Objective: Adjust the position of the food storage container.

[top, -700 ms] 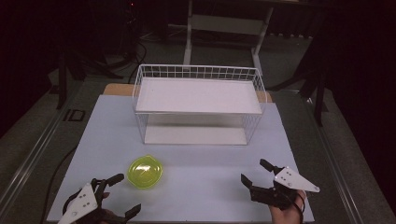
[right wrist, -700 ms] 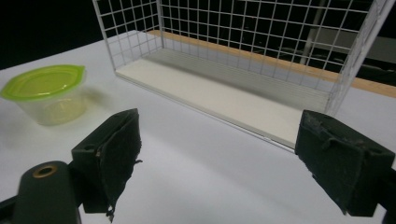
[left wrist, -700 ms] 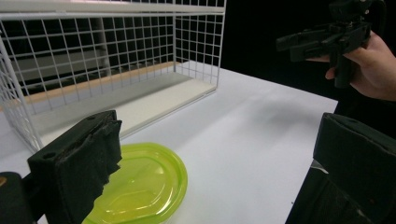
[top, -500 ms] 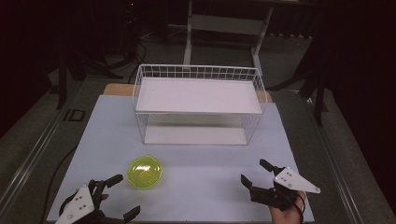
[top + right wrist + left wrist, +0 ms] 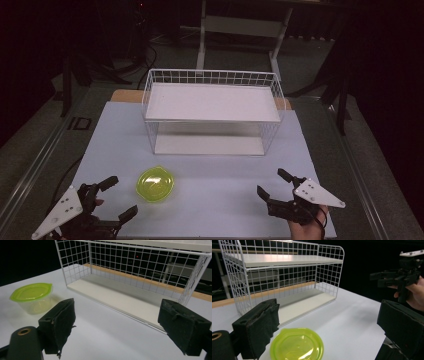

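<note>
Resting low at the near left corner of the white table, the left gripper had its jaws spread wide with nothing between them. Just to its right stood a small clear plastic container with a lime-green lid, upright on the table surface; its contents, if any, could not be made out. Behind it, toward the far edge, stood a white wire two-tier shelf rack, both white boards bare. At the near right, a hand held the right gripper, jaws likewise parted and empty, well apart from the container.
</note>
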The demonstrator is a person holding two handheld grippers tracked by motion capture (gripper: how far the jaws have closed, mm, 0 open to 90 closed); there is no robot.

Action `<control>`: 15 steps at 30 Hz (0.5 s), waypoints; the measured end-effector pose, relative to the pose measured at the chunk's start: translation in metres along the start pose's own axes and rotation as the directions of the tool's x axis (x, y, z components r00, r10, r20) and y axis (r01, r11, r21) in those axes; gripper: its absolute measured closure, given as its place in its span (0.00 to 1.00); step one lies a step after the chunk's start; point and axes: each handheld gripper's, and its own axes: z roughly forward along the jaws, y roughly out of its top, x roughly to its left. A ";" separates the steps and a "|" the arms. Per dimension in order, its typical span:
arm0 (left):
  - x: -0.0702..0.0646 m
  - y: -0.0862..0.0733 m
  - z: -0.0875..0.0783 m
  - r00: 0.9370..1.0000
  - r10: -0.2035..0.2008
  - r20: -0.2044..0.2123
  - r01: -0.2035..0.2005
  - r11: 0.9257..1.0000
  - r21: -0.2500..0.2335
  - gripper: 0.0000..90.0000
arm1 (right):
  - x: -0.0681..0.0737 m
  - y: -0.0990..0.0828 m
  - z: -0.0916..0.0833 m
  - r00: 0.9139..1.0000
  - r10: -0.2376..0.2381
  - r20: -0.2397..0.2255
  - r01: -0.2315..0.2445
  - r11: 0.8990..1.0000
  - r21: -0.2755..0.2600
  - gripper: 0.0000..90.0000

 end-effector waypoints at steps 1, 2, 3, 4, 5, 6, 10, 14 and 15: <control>0.001 0.000 0.000 1.000 0.002 -0.005 -0.002 1.000 0.005 0.06 | 0.000 0.000 0.001 1.000 -0.004 -0.002 0.004 1.000 0.004 0.16; 0.003 0.001 0.001 1.000 -0.002 -0.002 0.003 1.000 0.013 0.06 | 0.000 0.000 0.001 1.000 -0.003 -0.001 0.003 1.000 0.005 0.16; 0.004 0.001 0.002 1.000 0.001 -0.006 -0.001 1.000 0.016 0.06 | 0.000 0.000 0.001 1.000 0.001 -0.004 -0.001 1.000 0.003 0.16; 0.006 0.002 0.002 1.000 0.011 -0.019 -0.011 1.000 0.014 0.06 | 0.000 0.000 0.001 1.000 0.003 -0.007 -0.003 1.000 0.004 0.16; 0.009 0.002 0.003 1.000 0.016 -0.026 -0.016 1.000 0.011 0.08 | 0.000 0.000 0.001 1.000 0.001 -0.007 -0.001 1.000 0.006 0.16; 0.012 0.002 0.003 0.999 0.013 -0.030 -0.012 1.000 0.011 0.10 | 0.000 0.000 0.001 1.000 0.000 -0.007 0.000 1.000 0.002 0.16; 0.025 -0.001 0.008 0.999 -0.017 -0.045 0.017 1.000 0.017 0.16 | 0.001 0.000 0.001 1.000 -0.001 -0.014 0.001 1.000 0.001 0.16; 0.035 -0.010 0.012 0.996 -0.035 -0.081 0.039 0.998 0.045 0.21 | 0.001 0.001 0.001 1.000 -0.002 -0.018 0.002 1.000 -0.002 0.16; 0.036 -0.013 0.012 0.995 -0.034 -0.095 0.038 0.998 0.050 0.23 | 0.001 0.001 0.001 1.000 0.000 -0.020 0.000 1.000 -0.001 0.16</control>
